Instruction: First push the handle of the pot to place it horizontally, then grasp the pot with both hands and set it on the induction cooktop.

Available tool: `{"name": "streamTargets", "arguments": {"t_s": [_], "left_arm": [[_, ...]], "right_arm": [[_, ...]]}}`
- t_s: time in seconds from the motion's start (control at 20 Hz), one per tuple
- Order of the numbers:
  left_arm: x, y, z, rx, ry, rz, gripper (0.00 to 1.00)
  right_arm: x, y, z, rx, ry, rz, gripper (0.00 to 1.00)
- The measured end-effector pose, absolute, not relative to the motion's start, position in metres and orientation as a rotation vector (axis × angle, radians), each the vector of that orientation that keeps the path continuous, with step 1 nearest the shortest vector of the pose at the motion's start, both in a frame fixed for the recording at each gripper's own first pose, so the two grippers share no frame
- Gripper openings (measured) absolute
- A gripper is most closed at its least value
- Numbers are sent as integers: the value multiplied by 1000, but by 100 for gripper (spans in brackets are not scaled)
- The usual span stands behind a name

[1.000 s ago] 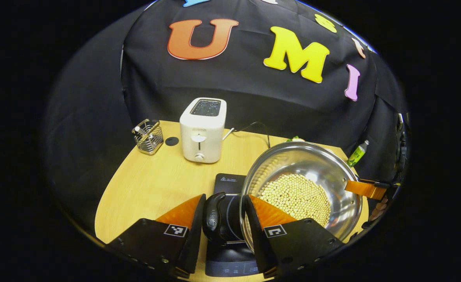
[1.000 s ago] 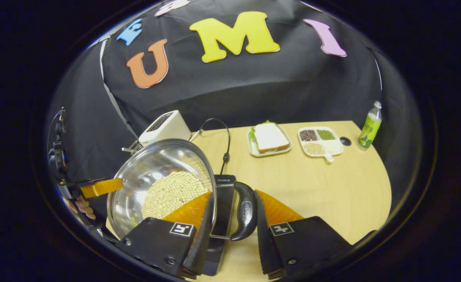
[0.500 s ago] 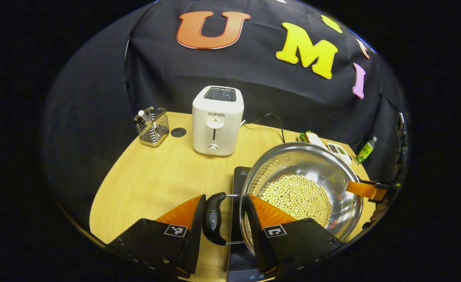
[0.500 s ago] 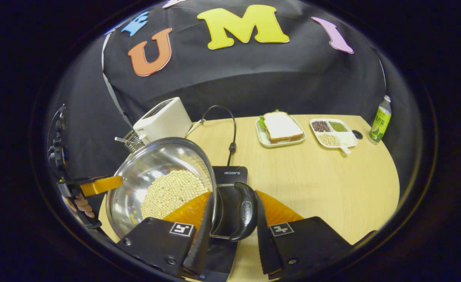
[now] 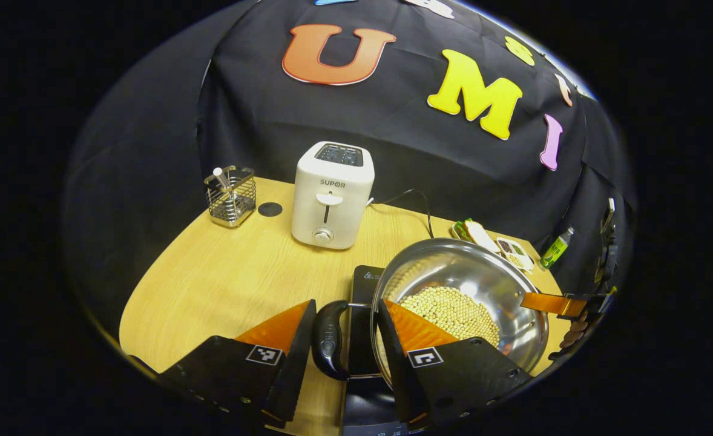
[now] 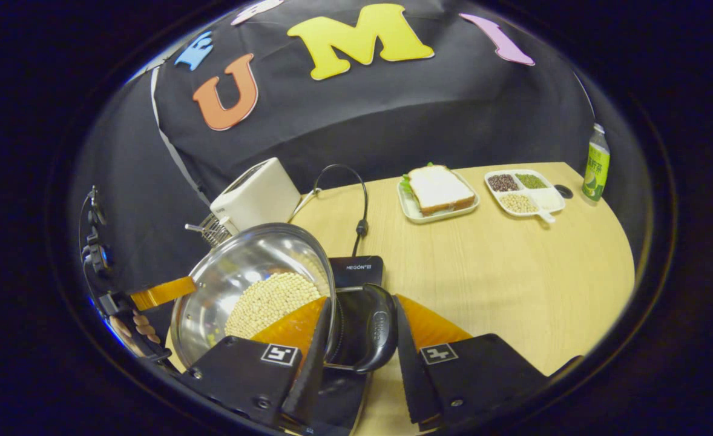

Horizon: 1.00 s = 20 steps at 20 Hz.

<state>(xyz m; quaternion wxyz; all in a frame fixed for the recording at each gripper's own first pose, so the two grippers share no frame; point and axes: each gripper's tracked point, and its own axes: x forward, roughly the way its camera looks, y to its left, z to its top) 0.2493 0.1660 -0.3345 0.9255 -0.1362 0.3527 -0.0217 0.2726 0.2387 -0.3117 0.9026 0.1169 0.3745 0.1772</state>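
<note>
A steel pot [image 5: 471, 275] part-filled with pale beans [image 5: 450, 310] hangs over the black induction cooktop [image 5: 365, 280]; whether it touches the cooktop I cannot tell. My left gripper [image 5: 339, 342] is shut across the pot's black left handle [image 5: 329, 342], one finger outside the handle, the other inside the rim. In the right gripper view, the right gripper [image 6: 356, 339] clamps the opposite black handle [image 6: 382, 330] and rim of the pot [image 6: 241, 260] the same way, above the cooktop [image 6: 356, 266]. Each view shows the far gripper's orange finger [image 5: 544, 301] [image 6: 163, 292] at the far rim.
On the wooden table a white toaster [image 5: 331, 194] and a wire basket [image 5: 230, 195] stand at the back left. A plate with a sandwich [image 6: 438, 191], a divided dish [image 6: 525, 192] and a green bottle [image 6: 595, 163] sit at the back right. A black cable [image 6: 359, 206] runs to the cooktop.
Both grippers have carried the pot a little way over the cooktop, with the views shifting slightly. Their hold on the two handles is unchanged.
</note>
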Motion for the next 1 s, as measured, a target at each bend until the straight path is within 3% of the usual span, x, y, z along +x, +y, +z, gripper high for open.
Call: {"name": "streamTargets", "arguments": {"t_s": [0.15,0.2,0.25,0.35,0.6,1.0], "left_arm": [[242,184,-322,-195,682,13,71],[240,186,-315,-167,656,16,90],[239,187,-308,-147,630,24,94],[234,181,-295,-135,593,25,96],[201,160,-235,-67,477,45,95],[107,99,-106,-98,215,-2,95]], "right_arm": [[268,224,-300,223,723,346,69],[264,214,-288,198,684,337,75],[265,209,-279,176,638,330,83],[252,193,-262,153,566,311,90],[201,155,-212,167,420,315,95],[85,83,-122,177,182,268,95]]}}
